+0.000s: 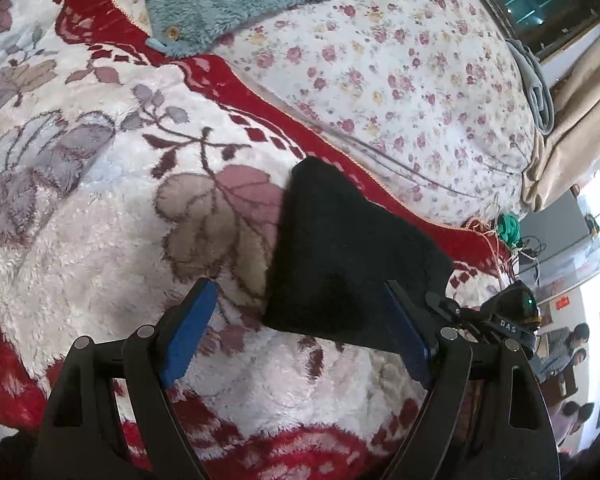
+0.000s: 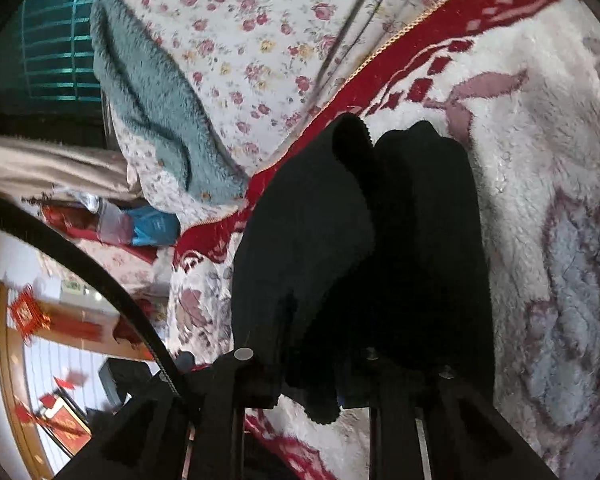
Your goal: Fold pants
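The black pants (image 1: 340, 252) lie in a folded bundle on the fuzzy red-and-white blanket (image 1: 100, 184). My left gripper (image 1: 300, 316) is open; its blue pads (image 1: 190, 336) straddle the near edge of the pants without closing on them. In the right wrist view the black pants (image 2: 360, 248) hang draped in thick folds over my right gripper (image 2: 352, 376), which is shut on the fabric; its fingertips are hidden under the cloth. The right gripper's black body shows at the right edge of the left wrist view (image 1: 512, 320).
A teal fleece garment (image 1: 228, 4) with wooden buttons lies on a floral quilt (image 1: 380, 80) beyond the blanket. Beige fabric (image 1: 572, 128) hangs at the bed's right edge. A green yarn ball (image 1: 508, 230) sits by the edge. People sit in the room beyond (image 1: 572, 356).
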